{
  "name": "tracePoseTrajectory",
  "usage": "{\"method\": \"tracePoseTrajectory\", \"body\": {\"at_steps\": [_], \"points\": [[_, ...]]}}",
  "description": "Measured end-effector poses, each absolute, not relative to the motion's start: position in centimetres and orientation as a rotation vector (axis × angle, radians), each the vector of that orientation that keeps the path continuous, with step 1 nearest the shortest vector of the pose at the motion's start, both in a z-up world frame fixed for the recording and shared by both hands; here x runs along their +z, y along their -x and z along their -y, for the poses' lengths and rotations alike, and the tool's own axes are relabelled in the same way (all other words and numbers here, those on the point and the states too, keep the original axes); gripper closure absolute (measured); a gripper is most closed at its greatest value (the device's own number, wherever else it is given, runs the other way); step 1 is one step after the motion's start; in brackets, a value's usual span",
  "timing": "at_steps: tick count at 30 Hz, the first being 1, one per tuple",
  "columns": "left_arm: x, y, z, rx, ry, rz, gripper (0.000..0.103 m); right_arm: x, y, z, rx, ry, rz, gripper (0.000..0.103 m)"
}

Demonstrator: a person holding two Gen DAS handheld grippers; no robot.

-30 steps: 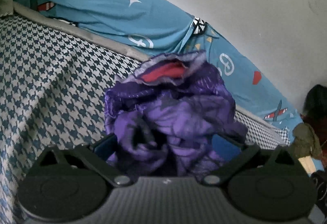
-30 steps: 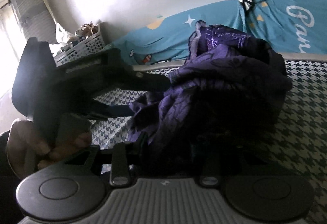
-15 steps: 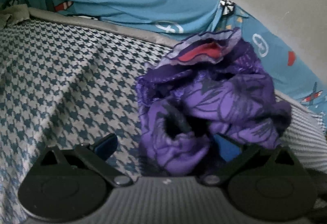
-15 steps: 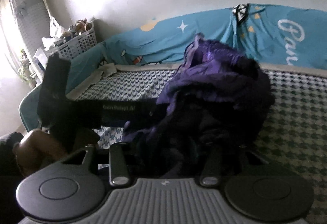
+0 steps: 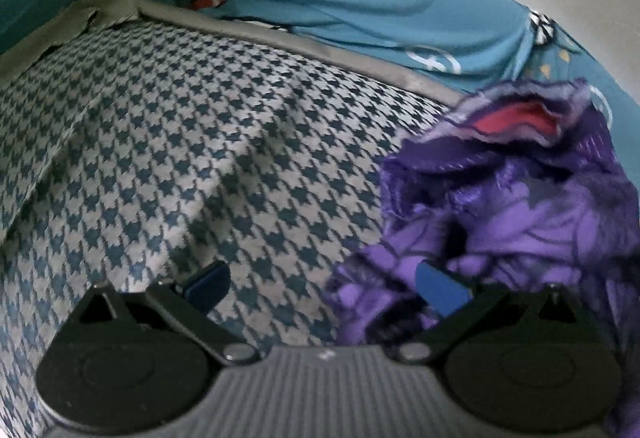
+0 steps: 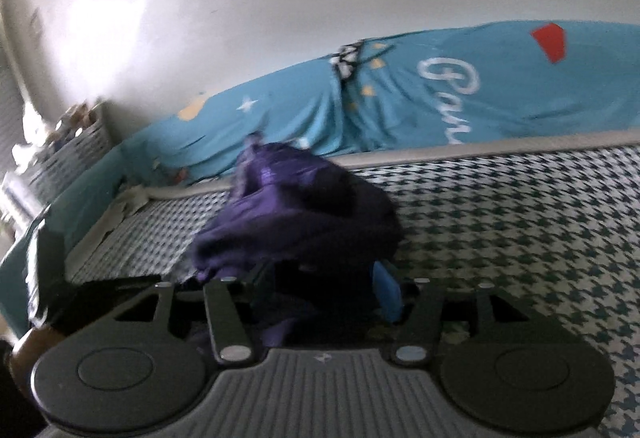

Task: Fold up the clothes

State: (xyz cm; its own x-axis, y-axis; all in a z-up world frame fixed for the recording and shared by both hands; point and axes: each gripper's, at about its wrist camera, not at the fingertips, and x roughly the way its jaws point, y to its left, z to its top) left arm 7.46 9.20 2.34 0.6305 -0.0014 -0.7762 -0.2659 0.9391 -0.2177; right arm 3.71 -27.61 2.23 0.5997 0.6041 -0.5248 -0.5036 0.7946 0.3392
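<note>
On the houndstooth bed [image 5: 192, 166], the purple garment [image 5: 520, 206] sits bunched (soft, light, likely slippery satin); best taken by its red-lined hem. Left claw [image 5: 324, 284] gapes empty beside it; right claw [image 6: 316, 286] spreads around cloth.

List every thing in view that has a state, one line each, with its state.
Purple garment: crumpled in a heap, unfolded, red lining showing at top.
Left gripper: jaws open; only the right pad touches the garment.
Right gripper: jaws partly open around the garment's near edge; grip unclear.
Houndstooth sheet: spread, slightly wrinkled.
Blue printed cover: draped along the wall.
</note>
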Motion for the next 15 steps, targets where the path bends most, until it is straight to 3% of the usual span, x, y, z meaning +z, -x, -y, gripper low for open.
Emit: {"method": "tracePoseTrajectory", "body": {"at_steps": [15], "points": [[4.8,-6.6,-8.3,-0.015,0.414,-0.77,0.0,-1.5,-8.4,26.8,0.607,-0.26,-0.74,0.029]]}}
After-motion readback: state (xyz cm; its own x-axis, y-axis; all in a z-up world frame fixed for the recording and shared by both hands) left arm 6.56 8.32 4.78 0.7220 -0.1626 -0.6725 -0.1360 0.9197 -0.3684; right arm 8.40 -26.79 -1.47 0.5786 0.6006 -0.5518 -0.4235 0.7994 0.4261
